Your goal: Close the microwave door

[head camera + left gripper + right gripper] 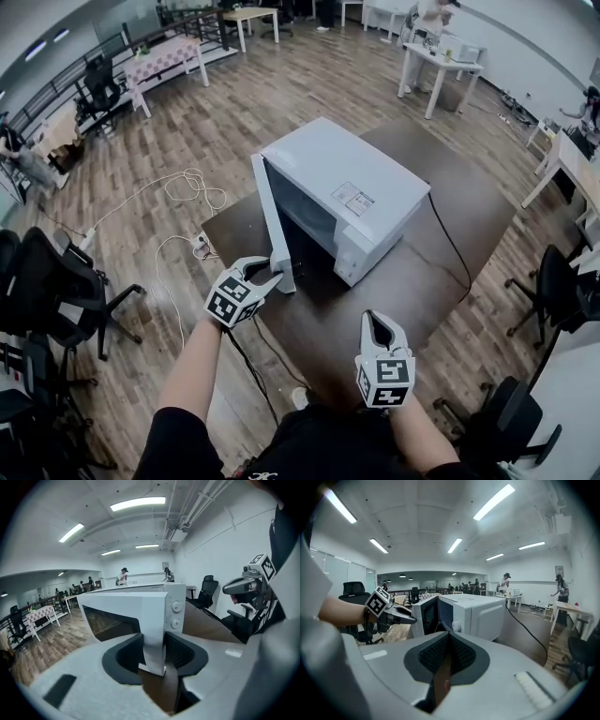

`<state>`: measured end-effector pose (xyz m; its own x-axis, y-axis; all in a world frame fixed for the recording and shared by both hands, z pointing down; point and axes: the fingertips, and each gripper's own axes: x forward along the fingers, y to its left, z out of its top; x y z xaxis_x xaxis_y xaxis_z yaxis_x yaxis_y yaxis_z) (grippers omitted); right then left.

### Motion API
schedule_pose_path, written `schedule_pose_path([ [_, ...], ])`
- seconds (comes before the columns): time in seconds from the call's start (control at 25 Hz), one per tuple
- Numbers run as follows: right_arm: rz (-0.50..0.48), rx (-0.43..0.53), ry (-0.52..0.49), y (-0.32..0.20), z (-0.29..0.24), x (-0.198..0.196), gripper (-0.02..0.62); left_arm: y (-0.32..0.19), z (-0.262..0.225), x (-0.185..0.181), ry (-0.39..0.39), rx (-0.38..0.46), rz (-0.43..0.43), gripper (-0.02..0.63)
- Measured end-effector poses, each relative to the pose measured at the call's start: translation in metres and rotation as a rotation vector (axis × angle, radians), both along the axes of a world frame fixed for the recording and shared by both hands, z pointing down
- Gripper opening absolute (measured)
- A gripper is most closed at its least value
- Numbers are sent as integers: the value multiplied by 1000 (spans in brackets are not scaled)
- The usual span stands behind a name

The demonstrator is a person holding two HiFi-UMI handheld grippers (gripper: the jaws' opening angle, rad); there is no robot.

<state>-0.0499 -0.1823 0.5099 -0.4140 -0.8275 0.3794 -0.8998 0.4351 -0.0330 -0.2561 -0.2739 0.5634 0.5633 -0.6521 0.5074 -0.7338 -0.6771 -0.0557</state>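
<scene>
- The microwave (342, 178) sits on the table (469, 234) with its door (266, 211) swung wide open toward the near left, so closing has not begun.
- The left gripper (273, 273) clasps the door's free edge.
- The right gripper (378, 323), near right, is pinched together and empty.
</scene>
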Motion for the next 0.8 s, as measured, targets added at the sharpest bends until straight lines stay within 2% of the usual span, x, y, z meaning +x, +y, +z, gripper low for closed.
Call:
schedule_pose_path([
  [0.36, 48, -7, -4, -8, 3, 38, 9, -22, 1, 46, 32, -16, 16, 149],
  [0.6, 62, -15, -11, -14, 8, 62, 9, -42, 3, 78, 13, -33, 21, 143],
  [0.8, 79, -30, -18, -19, 12, 81, 9, -59, 3, 99, 25, -24, 3, 143],
])
